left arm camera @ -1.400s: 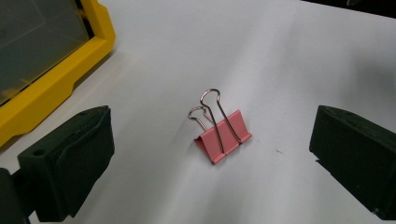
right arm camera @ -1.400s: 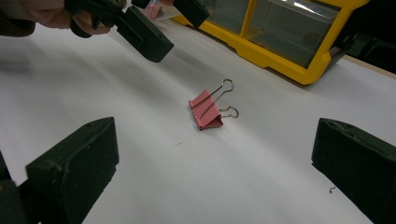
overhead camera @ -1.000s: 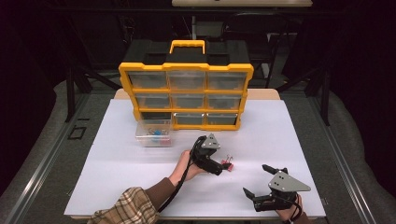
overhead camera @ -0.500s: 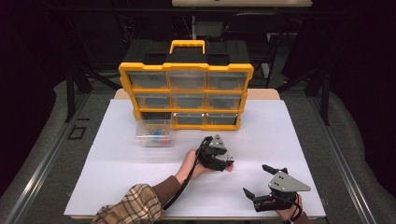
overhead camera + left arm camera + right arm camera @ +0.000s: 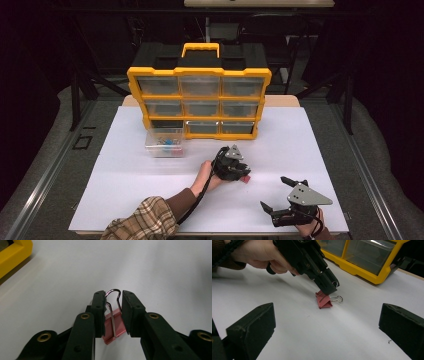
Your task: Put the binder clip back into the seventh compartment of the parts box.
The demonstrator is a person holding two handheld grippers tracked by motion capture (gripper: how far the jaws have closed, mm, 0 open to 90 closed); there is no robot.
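White desk, left hand-held gripper just closing onto a pink binder clip (wire handle between the pads), right hand-held gripper wide open, holding nothing

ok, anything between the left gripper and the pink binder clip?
Nothing visible. The left gripper already straddles the pink binder clip; its jaws have just been closing on the upright wire handle. Bare white table around it.

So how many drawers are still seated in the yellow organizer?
8. Three fill the top row, three the middle row, two the bottom row's middle and right slots of the organizer. The pulled clear drawer sits on the table before the empty bottom-left slot.
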